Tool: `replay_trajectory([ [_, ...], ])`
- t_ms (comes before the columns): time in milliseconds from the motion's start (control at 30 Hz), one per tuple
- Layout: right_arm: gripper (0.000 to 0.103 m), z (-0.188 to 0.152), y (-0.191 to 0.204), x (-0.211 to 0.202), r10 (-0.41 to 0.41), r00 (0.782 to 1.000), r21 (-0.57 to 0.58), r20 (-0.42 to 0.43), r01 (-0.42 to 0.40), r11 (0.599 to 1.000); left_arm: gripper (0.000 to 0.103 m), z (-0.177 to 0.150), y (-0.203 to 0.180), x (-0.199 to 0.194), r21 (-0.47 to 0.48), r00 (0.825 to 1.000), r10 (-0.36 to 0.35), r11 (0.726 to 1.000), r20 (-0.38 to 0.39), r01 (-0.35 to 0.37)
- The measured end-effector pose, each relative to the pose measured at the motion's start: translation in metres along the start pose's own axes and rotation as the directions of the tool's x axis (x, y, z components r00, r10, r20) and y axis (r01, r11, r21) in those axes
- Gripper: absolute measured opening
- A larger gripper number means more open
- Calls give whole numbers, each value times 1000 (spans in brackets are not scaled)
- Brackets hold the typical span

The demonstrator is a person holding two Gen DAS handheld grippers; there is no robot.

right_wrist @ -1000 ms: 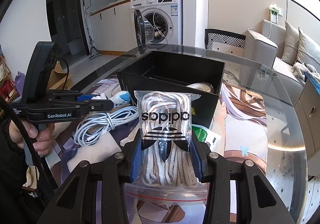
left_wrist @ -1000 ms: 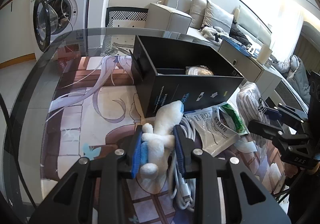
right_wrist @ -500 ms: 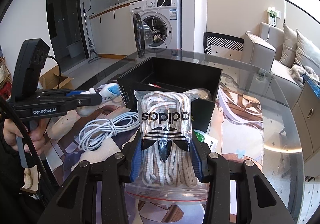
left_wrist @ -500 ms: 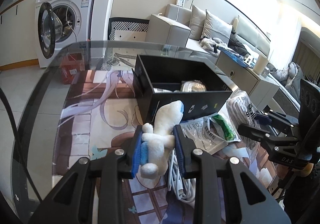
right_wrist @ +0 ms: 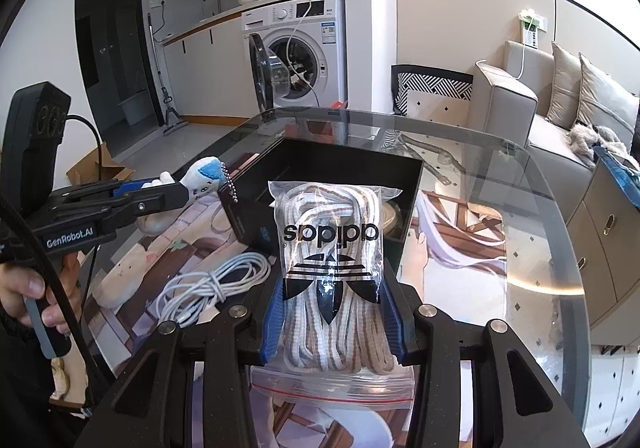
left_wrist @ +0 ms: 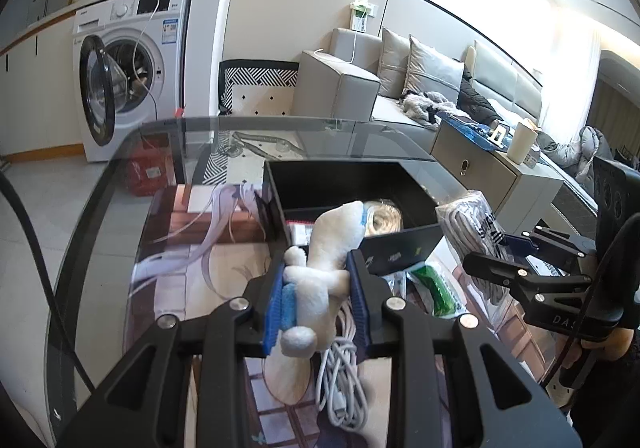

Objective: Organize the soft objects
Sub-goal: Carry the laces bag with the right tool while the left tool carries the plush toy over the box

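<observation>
White plush toy (left_wrist: 320,272) sits clamped between the blue pads of the left gripper (left_wrist: 316,304), jaws pressed into its middle, its head poking forward past the fingertips and its foot hanging back toward the camera. Straight ahead of those jaws and slightly lower is the open black box (left_wrist: 352,183), with a pale coiled bundle (left_wrist: 384,213) lying inside it; from the right wrist view the toy's blue-and-white head (right_wrist: 204,177) hangs right at the box's near-left corner (right_wrist: 240,203), a bead chain dangling from it. Below the left jaws lies the white cable (left_wrist: 340,380) on the printed mat (left_wrist: 192,260) over the glass surface (left_wrist: 100,215).

Over on the other side, the right gripper (right_wrist: 332,312) has its jaws squeezed on a zip bag of shoelaces (right_wrist: 332,272), logo facing the camera, the bag standing up ahead of the jaws and overlapping the box's near wall in view. A green packet (left_wrist: 434,288) lies to the right of the left jaws.

Against 1 second ago: the toy has risen from mat level to box-rim height and moved in toward the box, and the shoelace bag has travelled closer to the box too. Both grips are unchanged.
</observation>
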State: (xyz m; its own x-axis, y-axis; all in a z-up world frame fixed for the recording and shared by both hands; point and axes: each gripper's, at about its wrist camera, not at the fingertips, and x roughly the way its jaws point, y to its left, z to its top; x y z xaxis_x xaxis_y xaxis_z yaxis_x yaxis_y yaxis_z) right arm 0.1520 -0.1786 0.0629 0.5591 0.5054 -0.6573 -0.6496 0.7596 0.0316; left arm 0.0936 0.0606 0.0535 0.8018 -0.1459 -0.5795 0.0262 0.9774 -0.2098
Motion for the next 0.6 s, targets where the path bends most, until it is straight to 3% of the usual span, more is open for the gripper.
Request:
replay_trajectory([
  [600, 42, 42, -18, 14, -5, 1000, 10, -23, 5, 1000, 28, 33, -10, 26, 20, 999, 35, 999, 20, -36],
])
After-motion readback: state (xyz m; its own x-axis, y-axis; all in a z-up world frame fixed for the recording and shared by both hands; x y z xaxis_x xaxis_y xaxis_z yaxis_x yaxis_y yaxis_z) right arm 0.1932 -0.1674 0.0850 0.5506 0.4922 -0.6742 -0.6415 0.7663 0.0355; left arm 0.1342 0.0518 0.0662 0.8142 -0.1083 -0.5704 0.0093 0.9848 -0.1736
